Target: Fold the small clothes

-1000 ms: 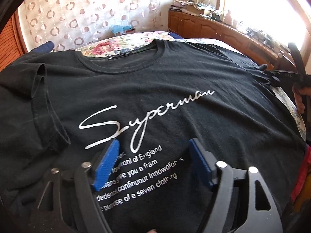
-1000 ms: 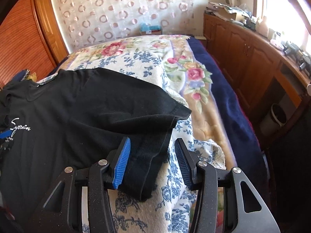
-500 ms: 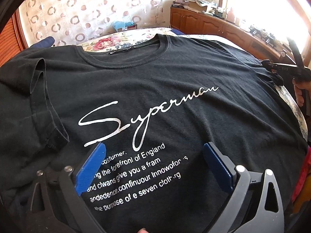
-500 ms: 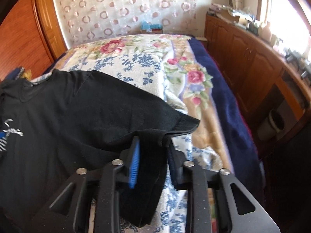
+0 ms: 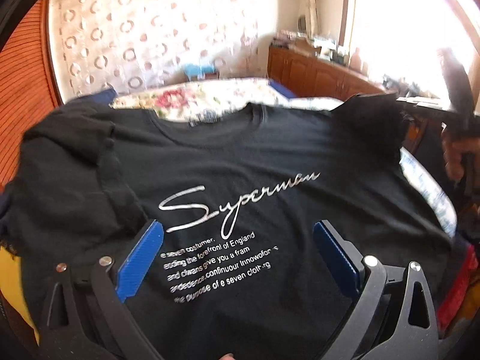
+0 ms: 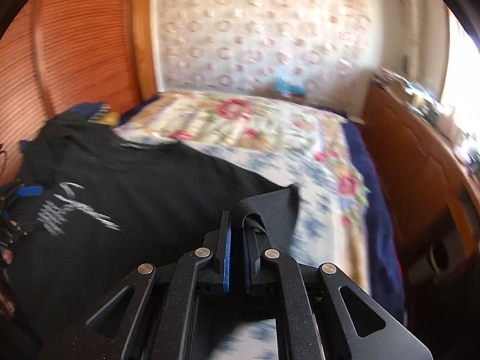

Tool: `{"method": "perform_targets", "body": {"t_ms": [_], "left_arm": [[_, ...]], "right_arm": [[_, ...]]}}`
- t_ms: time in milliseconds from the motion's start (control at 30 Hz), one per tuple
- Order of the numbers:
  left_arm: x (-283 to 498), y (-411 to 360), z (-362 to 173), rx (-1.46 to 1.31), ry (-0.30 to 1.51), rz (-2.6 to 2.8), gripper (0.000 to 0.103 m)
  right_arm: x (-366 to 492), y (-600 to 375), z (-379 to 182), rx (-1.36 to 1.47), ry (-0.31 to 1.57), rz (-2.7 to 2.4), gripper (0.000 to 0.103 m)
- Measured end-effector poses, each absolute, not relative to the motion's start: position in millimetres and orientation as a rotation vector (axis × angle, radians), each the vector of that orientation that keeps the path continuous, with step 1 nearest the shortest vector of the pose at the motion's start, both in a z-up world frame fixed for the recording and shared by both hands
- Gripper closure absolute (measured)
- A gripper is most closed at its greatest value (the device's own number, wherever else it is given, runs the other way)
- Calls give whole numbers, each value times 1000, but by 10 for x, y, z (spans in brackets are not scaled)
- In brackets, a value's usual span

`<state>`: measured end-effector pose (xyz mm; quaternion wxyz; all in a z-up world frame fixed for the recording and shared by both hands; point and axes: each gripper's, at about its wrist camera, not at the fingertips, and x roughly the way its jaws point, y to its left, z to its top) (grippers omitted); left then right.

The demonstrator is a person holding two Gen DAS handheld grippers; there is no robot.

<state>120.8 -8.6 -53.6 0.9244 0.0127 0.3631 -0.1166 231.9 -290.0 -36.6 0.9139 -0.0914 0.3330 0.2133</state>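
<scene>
Floral bedspread (image 5: 210, 102) fills the ground under your left wrist view, with the black T-shirt (image 5: 240, 162) spread print-up across it, collar toward the patterned wall. Your left gripper (image 5: 238, 258) hangs above the white lettering with its blue pads far apart and nothing between them. Judge the shirt as light, limp cotton: it drapes, creases and slides on itself, so take it by a hem, a sleeve edge or a shoulder seam, where doubled cloth gives the pads something to bite. Against the earlier frame, this gripper's jaws stand wider and the camera sits higher, so more of the far room shows. At the right edge your other gripper is a dark blur, and the sleeve there rises off the bed

From the right wrist view, the bedspread (image 6: 300, 138) runs to the wardrobe (image 6: 75, 54) and the cabinets, and the T-shirt (image 6: 135, 186) lies to the left. Your right gripper (image 6: 237, 252) is clamped on the folded sleeve (image 6: 270, 207), a loop of hem poking above the pads. A second earlier those pads stood apart either side of the flat sleeve; now they pinch it and it has lifted, swinging toward the shirt's body
</scene>
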Motion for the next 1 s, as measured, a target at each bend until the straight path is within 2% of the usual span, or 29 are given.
{"method": "perform_targets", "body": {"t_ms": [100,133,167,233,933,1000], "left_arm": [[1065,-42,-401,12,705,-223,2],[1047,-21,-375,8,700,-225,2],[1004,-8,-340,4,691,-230,2],[950,-17,-300,6,678,-236,2],[673,-212,-365,-14,662,-303,2],[667,-217,-387,-16,666,-302,2]], "right_arm": [[2212,-2493,-284,-167,678,564,96],[2187,-2402,-284,-164,679,589,88],[2154,-2305,-286,-169,678,611,73],[2101,-2170,-306,-202,670,626,61],[2482,-2302,-1221,-261,897,565,61],[2427,-2317,-1215,-257,890,586,76]]}}
